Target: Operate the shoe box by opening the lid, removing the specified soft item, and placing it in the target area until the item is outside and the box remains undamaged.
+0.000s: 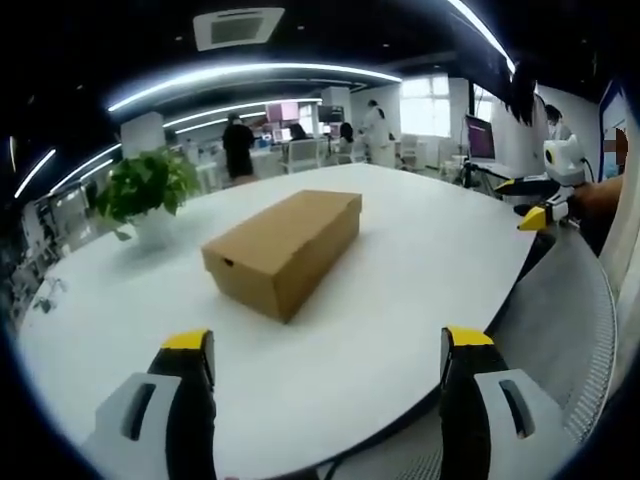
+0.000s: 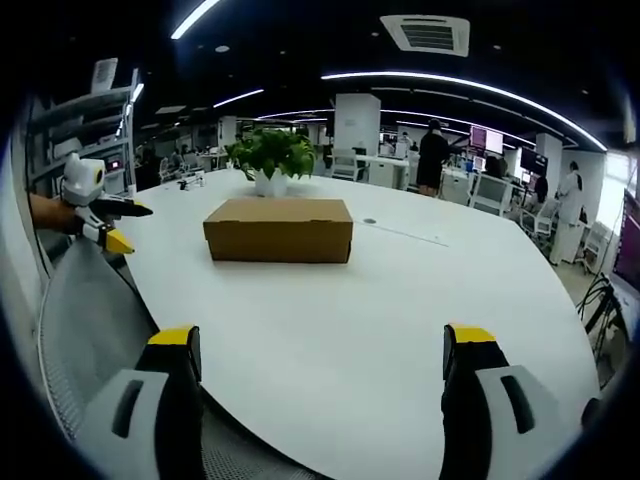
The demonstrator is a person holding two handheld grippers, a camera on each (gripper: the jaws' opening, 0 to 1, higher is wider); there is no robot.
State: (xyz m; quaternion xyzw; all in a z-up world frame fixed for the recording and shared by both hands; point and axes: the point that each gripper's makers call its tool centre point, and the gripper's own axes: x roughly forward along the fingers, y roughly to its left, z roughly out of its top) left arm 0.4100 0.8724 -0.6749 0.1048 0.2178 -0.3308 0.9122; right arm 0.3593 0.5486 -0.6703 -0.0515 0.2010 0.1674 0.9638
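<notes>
While both grippers hang off the near edge of the white table (image 1: 420,270), the inventory reads as follows.

Item 1: shoe box (image 1: 283,250), plain brown cardboard, lid on and shut. In the left gripper view it sits at the middle of the frame, turned corner-on, a small dark notch in its short end. In the right gripper view it lies broadside, upper centre of the frame (image 2: 279,229), resting flat on the tabletop.

Item 2: left gripper (image 1: 327,345), lower part of its own frame, yellow-tipped black jaws set wide apart, nothing between them, well short of the box. It also shows at the left edge of the right gripper view (image 2: 108,225), held by a hand.

Item 3: right gripper (image 2: 322,342), lower part of its own frame, jaws likewise spread and empty. It appears at the right edge of the left gripper view (image 1: 540,205).

Item 4: potted plant (image 1: 147,190), green leaves in a white pot, left of the box in the left gripper view, just behind it in the right gripper view (image 2: 270,158).

Item 5: grey mesh chair (image 2: 90,320), lower left of the right gripper view, beside the table edge.

Item 6: people standing among office desks, far background, upper part of both frames.
</notes>
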